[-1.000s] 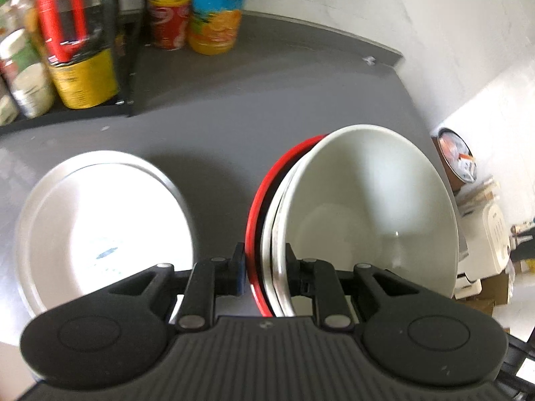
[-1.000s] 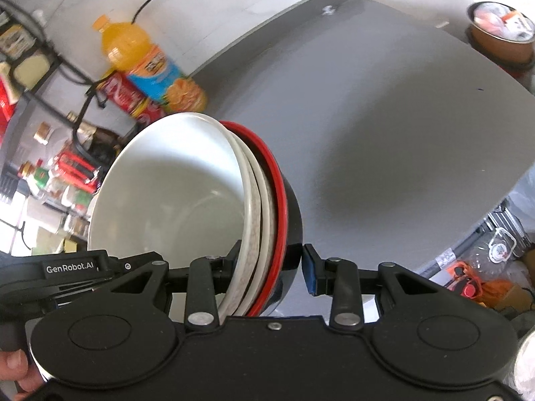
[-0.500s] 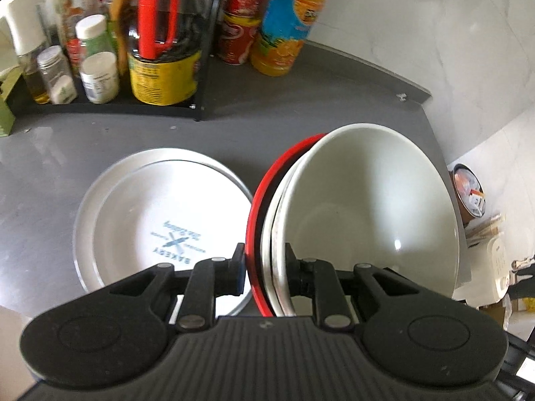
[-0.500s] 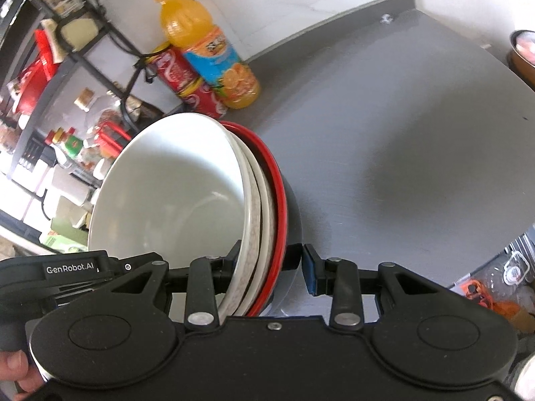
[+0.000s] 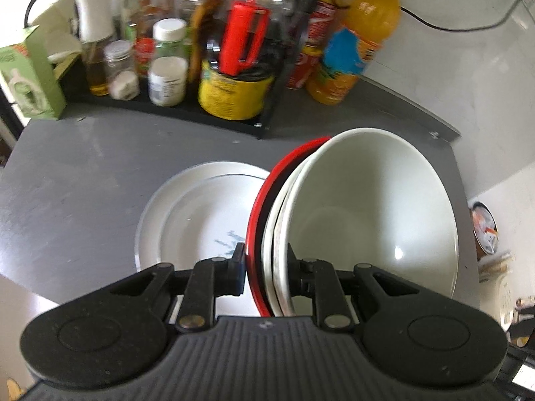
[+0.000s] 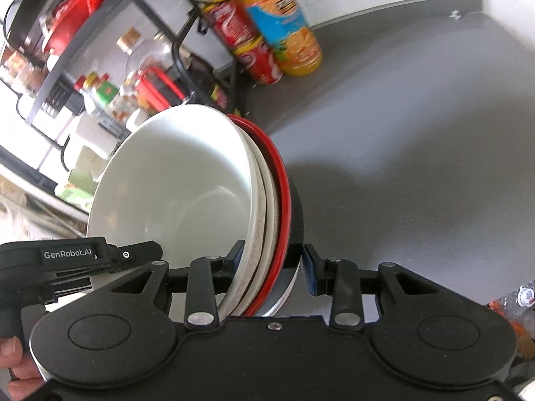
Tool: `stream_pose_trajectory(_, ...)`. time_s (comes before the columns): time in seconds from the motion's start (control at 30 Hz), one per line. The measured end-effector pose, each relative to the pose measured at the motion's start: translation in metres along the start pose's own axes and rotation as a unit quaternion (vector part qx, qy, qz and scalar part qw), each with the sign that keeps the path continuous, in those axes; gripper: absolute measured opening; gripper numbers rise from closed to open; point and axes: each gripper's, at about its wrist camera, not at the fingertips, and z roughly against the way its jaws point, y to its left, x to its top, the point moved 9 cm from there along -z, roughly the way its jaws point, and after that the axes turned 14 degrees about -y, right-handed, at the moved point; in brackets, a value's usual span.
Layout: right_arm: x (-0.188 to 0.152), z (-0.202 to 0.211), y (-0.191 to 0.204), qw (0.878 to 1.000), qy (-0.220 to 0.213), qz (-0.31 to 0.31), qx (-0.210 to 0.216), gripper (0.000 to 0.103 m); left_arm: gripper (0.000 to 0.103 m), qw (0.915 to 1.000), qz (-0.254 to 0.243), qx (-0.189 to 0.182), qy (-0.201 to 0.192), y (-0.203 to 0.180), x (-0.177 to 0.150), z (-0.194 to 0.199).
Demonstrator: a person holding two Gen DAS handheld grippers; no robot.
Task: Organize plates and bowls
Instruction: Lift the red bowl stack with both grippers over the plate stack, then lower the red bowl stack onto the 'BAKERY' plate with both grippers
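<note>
A nested stack of bowls [image 5: 367,220], white inside and red-rimmed black outside, is held on edge above the grey counter. My left gripper [image 5: 264,260] is shut on the stack's near rim. My right gripper [image 6: 272,260] straddles the opposite rim of the same stack [image 6: 187,187]; its left pad touches the white bowl, its right pad stands a little off the black one. A white plate [image 5: 197,220] with a blue print lies flat on the counter, left of and under the stack. The left gripper's body shows at the lower left of the right wrist view.
A black rack [image 5: 187,107] of jars, bottles and a yellow tin lines the back of the counter. An orange juice bottle [image 5: 354,40] and red cans [image 6: 250,43] stand beside it. The counter's right edge [image 5: 461,180] drops off to floor clutter.
Both grippers have carried the bowl stack toward the back rack and over the white plate, which has shifted from the left to under the stack. The grip on the bowls is unchanged.
</note>
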Motion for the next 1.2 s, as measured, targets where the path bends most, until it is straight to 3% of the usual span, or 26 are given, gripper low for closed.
stream_pose_trajectory(0.4,-0.012,-0.033,0.016,0.998,0.044,0.021,0.027,0.034,0.019,0.9980,0.044,0.045,0.002,0.047,-0.001,-0.007)
stream_pose_trajectory(1.2,-0.024,-0.070,0.014,0.996,0.075,0.031,0.038,0.035,0.019,0.9943,0.068,0.077,0.027,0.070,-0.006,-0.044)
